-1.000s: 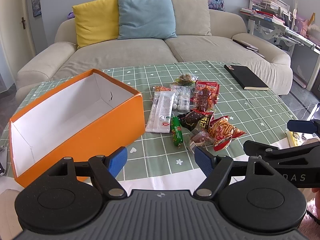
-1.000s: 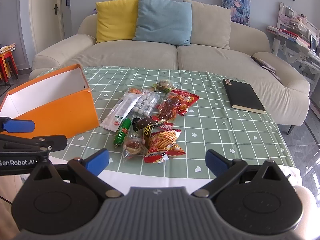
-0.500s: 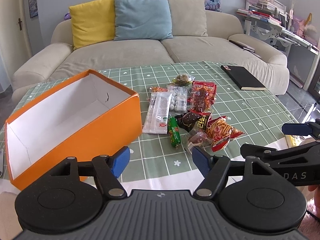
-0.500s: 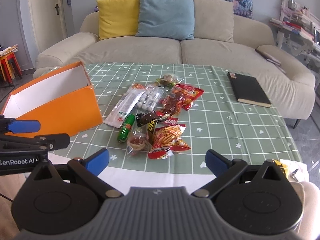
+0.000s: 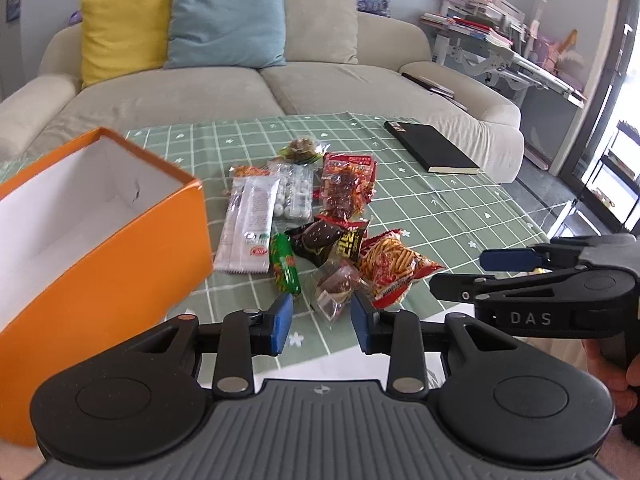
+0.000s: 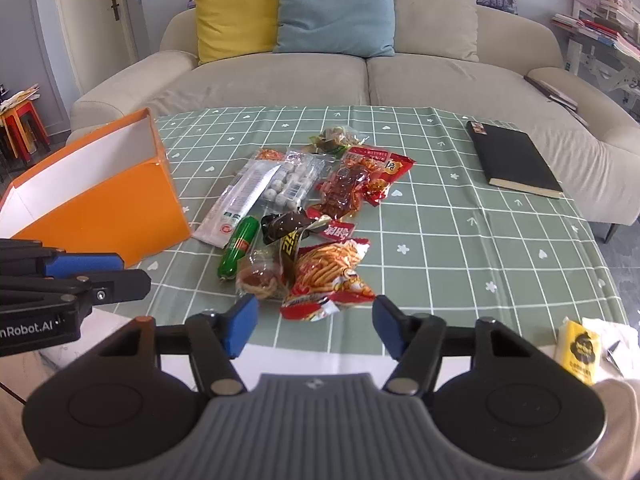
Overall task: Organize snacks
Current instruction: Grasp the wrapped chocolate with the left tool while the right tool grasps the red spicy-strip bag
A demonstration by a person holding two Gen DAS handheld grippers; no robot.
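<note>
While the snacks [image 5: 320,236] lie heaped on the table [image 5: 460,216] beside the empty box [image 5: 92,216], both grippers, left [image 5: 320,318] and right [image 6: 314,326], have just been narrowing, nothing between them; next, descend onto one packet.

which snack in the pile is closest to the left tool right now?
The small clear-wrapped brown snack at the pile's near edge. It lies just ahead of the left tool, untouched; the green sausage and red chip bag flank it, farther off.
</note>
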